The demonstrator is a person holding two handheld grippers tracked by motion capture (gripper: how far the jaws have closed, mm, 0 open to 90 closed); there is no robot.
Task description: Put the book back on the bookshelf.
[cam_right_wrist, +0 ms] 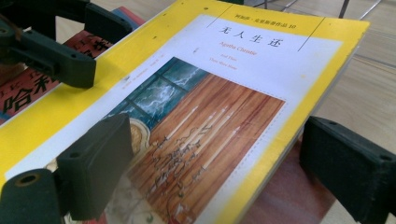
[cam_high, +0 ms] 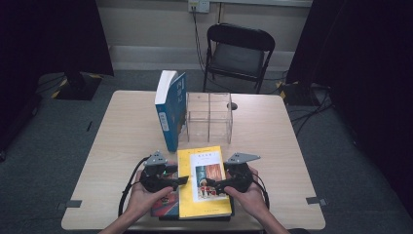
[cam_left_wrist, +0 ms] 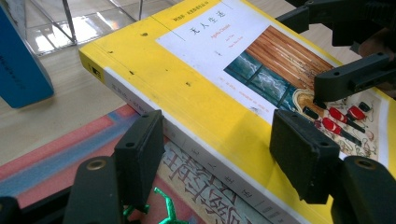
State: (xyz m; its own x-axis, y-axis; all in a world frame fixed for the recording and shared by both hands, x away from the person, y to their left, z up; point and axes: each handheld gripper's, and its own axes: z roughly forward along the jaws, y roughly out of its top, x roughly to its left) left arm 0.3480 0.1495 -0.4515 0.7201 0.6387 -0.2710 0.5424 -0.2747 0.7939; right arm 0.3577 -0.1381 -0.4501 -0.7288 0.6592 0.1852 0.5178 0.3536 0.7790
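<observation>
Straddling the yellow book [cam_high: 203,181], both hand-held grippers gape unclamped; blue book [cam_high: 171,109] and clear organizer [cam_high: 209,117] stand behind.

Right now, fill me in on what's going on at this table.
A person holds a claw in each hand over a stack of books at the table's near edge. The left claw straddles the spine edge of the yellow book on top; the right claw straddles its opposite edge. Neither grips it. A blue book stands beside a clear organizer.

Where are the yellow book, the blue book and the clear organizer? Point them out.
yellow book [cam_high: 187,187]: high view, bare yellow cover by the spine.
blue book [cam_high: 171,109]: high view, its upright blue cover.
clear organizer [cam_high: 209,117]: high view, its middle divider.
</observation>
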